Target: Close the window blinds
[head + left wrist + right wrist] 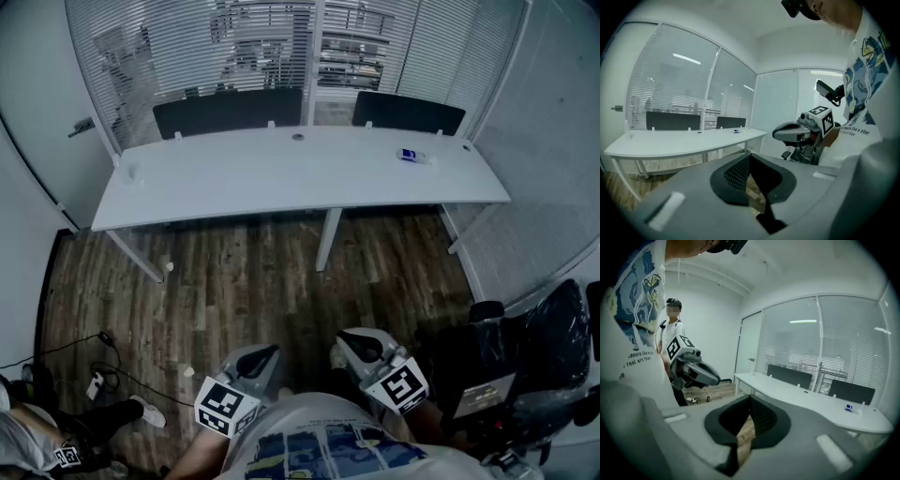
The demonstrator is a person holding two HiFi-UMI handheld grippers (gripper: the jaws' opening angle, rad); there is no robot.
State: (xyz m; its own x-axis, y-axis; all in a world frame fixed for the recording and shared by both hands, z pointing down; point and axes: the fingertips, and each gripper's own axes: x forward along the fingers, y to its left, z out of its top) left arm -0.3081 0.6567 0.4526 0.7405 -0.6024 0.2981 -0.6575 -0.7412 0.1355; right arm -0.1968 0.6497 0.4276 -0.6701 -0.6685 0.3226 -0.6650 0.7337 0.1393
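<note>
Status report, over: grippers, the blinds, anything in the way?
Both shut, empty, held low: left gripper, right gripper. The blinds: slats open, untouched. White desk stands between person and window.

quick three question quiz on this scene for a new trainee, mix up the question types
1. True or false: the left gripper touches the window blinds.
2. The small blue and white item lies on: A the white desk, B a shelf, C a stool.
3. What is between the right gripper's jaws?
Key: 1 false, it is held low, with the desk between it and them. 2 A. 3 nothing, they are shut.
</note>
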